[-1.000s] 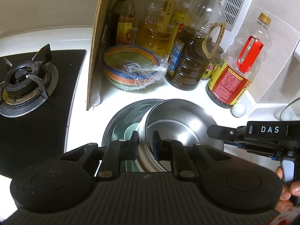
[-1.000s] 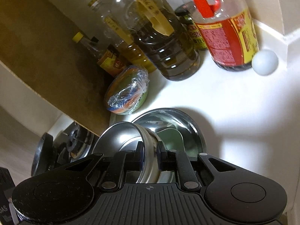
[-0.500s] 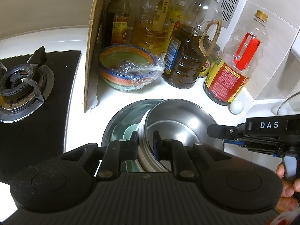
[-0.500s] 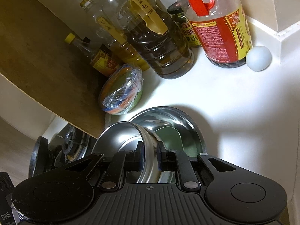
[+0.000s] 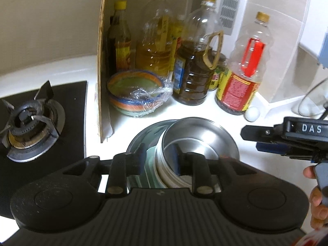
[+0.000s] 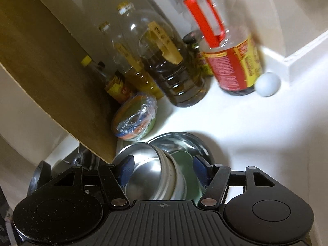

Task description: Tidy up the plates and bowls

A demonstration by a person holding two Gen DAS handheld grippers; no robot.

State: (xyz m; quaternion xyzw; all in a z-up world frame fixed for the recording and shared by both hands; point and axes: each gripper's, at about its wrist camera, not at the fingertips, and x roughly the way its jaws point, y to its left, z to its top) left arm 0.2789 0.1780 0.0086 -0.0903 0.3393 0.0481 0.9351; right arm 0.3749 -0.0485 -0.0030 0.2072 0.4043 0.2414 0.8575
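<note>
White kitchen counter (image 5: 61, 69), corner of a beige-walled room, bowls stacked just ahead of both tools.
Left of the left gripper (image 5: 157, 160) lies a black gas hob (image 5: 41, 110); beyond stand a wooden board (image 5: 100, 61) and oil bottles (image 5: 194, 65). The steel bowl (image 5: 196, 141) sits in a steel basin (image 6: 184, 139); both grippers' jaws have just been opening, left narrow, right gripper (image 6: 162, 170) wide, straddling its rim unpressed.

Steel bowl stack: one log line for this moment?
left gripper: opening, rim between | right gripper: opening, off rim | steel bowl: tilted in steel basin on green dish
</note>
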